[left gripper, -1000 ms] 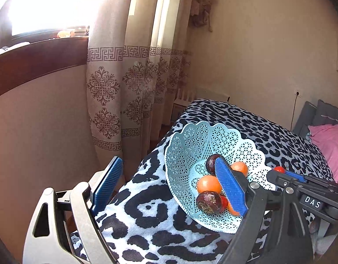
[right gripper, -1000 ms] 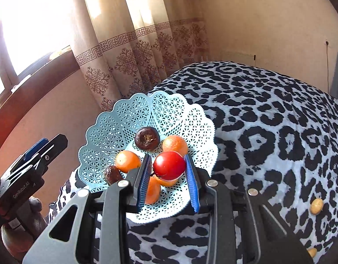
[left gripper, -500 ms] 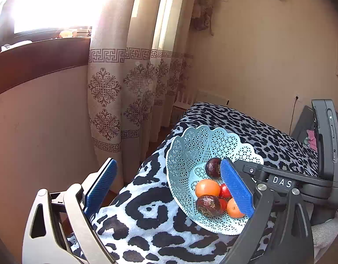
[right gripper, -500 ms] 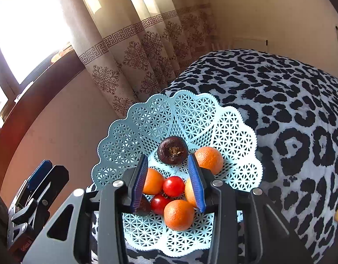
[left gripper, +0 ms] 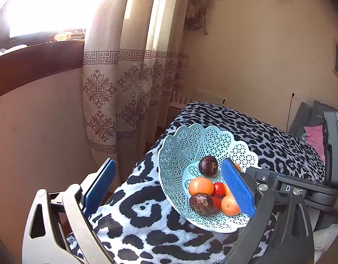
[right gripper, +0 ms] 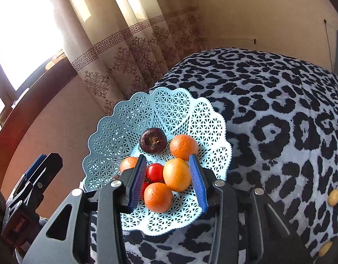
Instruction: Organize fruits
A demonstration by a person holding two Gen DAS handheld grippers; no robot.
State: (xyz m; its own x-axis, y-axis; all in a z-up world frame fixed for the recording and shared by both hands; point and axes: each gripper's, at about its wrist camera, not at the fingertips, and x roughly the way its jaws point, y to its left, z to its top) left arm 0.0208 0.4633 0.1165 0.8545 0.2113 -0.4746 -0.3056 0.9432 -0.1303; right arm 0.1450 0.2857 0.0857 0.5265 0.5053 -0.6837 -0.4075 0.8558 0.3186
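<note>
Bed under a leopard-print cover carries the pale blue lattice basket at its corner near the curtain. Basket holds the gathered fruit: oranges, two dark wrinkled fruits, red tomatoes. Right tongs hang spread apart over the pile, gripping nothing; left tongs gape wide beside the basket, also empty. Step judged: a drop into the basket just finished. Small yellow fruits lie loose on the cover well apart; next move likely calls for reaching over and closing on one.
</note>
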